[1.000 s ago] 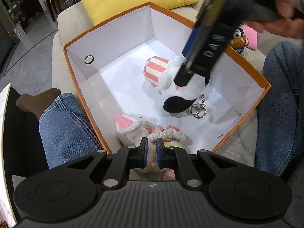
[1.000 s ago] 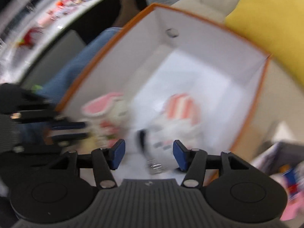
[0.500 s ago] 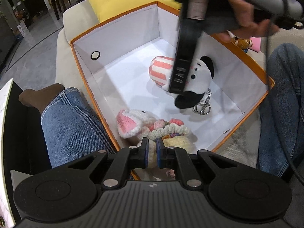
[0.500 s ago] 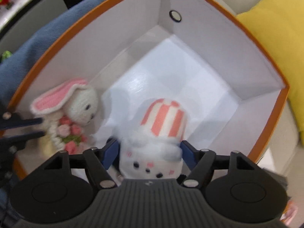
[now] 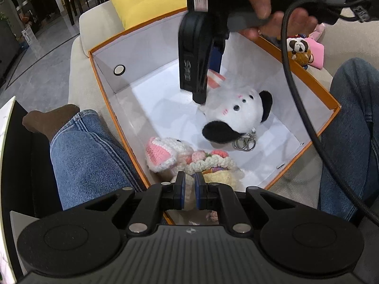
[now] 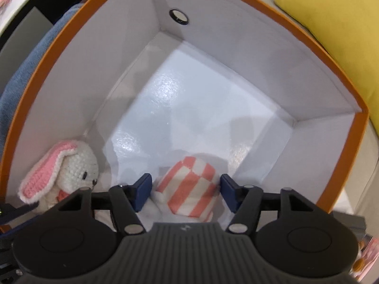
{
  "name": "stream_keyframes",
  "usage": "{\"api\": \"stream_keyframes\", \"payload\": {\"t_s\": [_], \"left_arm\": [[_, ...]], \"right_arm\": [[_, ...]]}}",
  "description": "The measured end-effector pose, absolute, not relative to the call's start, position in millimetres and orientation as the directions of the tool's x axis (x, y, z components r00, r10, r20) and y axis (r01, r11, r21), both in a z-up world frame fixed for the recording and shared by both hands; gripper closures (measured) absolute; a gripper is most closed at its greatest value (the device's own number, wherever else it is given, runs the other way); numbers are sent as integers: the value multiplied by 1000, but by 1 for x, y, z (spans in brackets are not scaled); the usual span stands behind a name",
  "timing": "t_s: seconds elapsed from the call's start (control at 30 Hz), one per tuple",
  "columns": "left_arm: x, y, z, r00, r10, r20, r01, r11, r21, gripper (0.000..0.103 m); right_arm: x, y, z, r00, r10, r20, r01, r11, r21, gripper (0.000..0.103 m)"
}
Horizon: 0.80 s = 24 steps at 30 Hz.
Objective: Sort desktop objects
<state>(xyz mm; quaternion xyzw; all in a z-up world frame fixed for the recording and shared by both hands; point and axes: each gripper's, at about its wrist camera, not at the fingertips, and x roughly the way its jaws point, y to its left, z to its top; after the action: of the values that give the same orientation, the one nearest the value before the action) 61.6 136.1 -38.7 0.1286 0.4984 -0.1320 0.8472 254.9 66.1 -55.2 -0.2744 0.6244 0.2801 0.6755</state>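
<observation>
Right jaws spread astride plush dog (image 6: pixel 189 189), left jaws clenched above crochet bunny (image 5: pixel 165 153)

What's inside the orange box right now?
Inside the orange box: a crochet bunny and a white plush dog with striped body. Its lower part is hidden by the right hand-held gripper.

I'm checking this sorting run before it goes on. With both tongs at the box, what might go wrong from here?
1. The right tongs stand open around the plush dog; pulling away might snag its fur or drag it.
2. Its metal clasp lies loose and may catch.
3. The left tongs sit nearly closed right by the crochet rabbit and orange box edge, and might bump them.
</observation>
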Motion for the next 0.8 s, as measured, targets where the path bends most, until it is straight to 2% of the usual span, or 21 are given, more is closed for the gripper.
{"api": "stream_keyframes", "payload": {"t_s": [0.13,0.2,0.3,0.43,0.57,0.63,0.8], "left_arm": [[61,137,-39,468,-94,-879,353,932,89,93],[61,137,-39,470,-92,-878,353,931,91,93],[61,137,-39,470,-92,-878,353,931,92,93],[61,137,-39,467,-90,-879,358,929,95,93],[62,136,-39,465,-89,-881,361,928,97,93],[62,136,-39,465,-89,-881,360,928,96,93],[63,139,-39,464,-102,-880,361,929,82,93]], "right_arm": [[264,50,-39,31,91,-995,-620,783,52,50],[258,50,-30,55,87,-995,-669,743,28,48],[238,55,-14,98,79,-992,-810,585,-34,41],[210,61,-5,172,91,-981,-956,254,-144,42],[178,57,-4,206,78,-975,-967,-139,-215,42],[166,56,-11,266,54,-962,-908,-321,-269,43],[140,44,-34,407,117,-906,-556,-755,-347,42]]}}
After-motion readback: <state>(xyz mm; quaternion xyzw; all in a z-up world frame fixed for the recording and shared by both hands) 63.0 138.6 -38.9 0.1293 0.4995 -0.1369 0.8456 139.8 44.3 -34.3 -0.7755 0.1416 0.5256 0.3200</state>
